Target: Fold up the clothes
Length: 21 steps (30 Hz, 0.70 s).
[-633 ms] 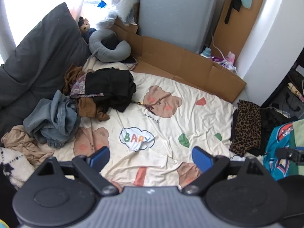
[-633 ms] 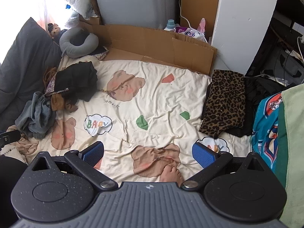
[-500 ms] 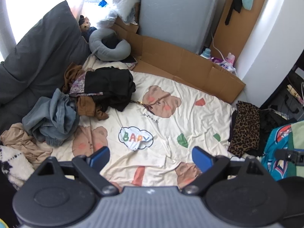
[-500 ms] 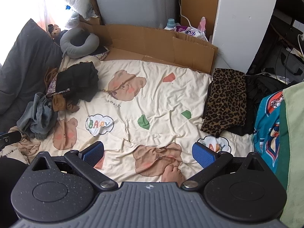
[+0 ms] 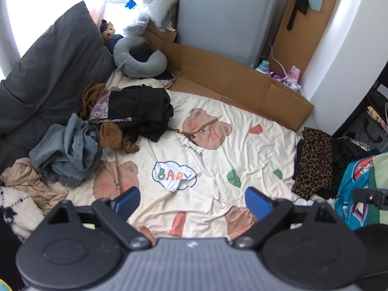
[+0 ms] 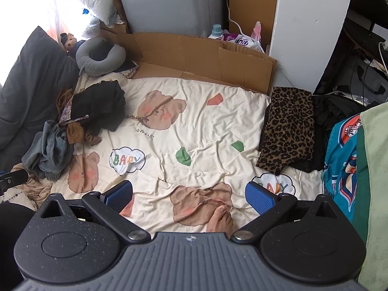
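A cream bear-print sheet (image 5: 242, 150) (image 6: 213, 131) covers the bed. Unfolded clothes are heaped at its left side: a black garment (image 5: 140, 111) (image 6: 99, 106), a grey-blue one (image 5: 70, 150) (image 6: 48, 150), brown pieces (image 5: 111, 135) and a beige one (image 5: 31, 181). A folded leopard-print piece (image 5: 312, 160) (image 6: 288, 131) lies at the right edge on a black one (image 6: 337, 109). My left gripper (image 5: 192, 202) hangs open above the sheet's near part, nothing between its blue pads. My right gripper (image 6: 189, 195) is open too, above a bare foot (image 6: 220, 220).
A dark grey pillow (image 5: 53, 72) and grey neck pillow (image 5: 138, 60) lie at far left. Flattened cardboard (image 5: 232, 80) (image 6: 194, 55) lines the far edge before a grey appliance (image 5: 223, 12). A teal printed cloth (image 6: 342, 165) and green fabric (image 6: 375, 169) hang at right.
Both views have shifted slightly, with the bed a little lower in frame. Both grippers stay open and nothing on the bed has moved.
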Motion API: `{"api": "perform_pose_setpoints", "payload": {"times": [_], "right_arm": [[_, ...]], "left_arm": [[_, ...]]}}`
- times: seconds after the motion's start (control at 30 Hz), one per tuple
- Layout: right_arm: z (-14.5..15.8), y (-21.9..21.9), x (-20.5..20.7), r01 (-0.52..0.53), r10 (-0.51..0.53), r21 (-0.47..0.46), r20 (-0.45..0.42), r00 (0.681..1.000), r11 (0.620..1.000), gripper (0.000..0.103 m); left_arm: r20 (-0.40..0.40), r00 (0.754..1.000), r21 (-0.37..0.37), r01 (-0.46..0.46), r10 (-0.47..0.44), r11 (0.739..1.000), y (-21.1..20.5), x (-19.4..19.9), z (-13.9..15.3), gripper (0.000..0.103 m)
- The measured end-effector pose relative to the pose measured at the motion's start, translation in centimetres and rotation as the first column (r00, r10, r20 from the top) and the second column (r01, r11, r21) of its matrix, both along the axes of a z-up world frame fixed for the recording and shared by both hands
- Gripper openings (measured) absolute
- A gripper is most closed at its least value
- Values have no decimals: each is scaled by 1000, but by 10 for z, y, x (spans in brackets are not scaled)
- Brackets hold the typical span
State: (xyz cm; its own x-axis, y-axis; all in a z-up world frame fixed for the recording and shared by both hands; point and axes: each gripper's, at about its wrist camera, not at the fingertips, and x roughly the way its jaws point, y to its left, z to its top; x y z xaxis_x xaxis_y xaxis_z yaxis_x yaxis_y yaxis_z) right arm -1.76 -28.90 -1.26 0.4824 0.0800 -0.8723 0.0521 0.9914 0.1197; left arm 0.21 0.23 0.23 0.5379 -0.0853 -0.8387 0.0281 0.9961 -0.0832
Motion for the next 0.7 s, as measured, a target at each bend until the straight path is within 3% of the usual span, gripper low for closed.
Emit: {"api": "perform_pose_setpoints", "payload": {"times": [0.7], "right_arm": [[0, -2, 0, -2, 2, 7, 2, 1000, 1000, 102]], "left_arm": [[3, 1000, -24, -3, 3, 1000, 4, 0, 1, 95]]}}
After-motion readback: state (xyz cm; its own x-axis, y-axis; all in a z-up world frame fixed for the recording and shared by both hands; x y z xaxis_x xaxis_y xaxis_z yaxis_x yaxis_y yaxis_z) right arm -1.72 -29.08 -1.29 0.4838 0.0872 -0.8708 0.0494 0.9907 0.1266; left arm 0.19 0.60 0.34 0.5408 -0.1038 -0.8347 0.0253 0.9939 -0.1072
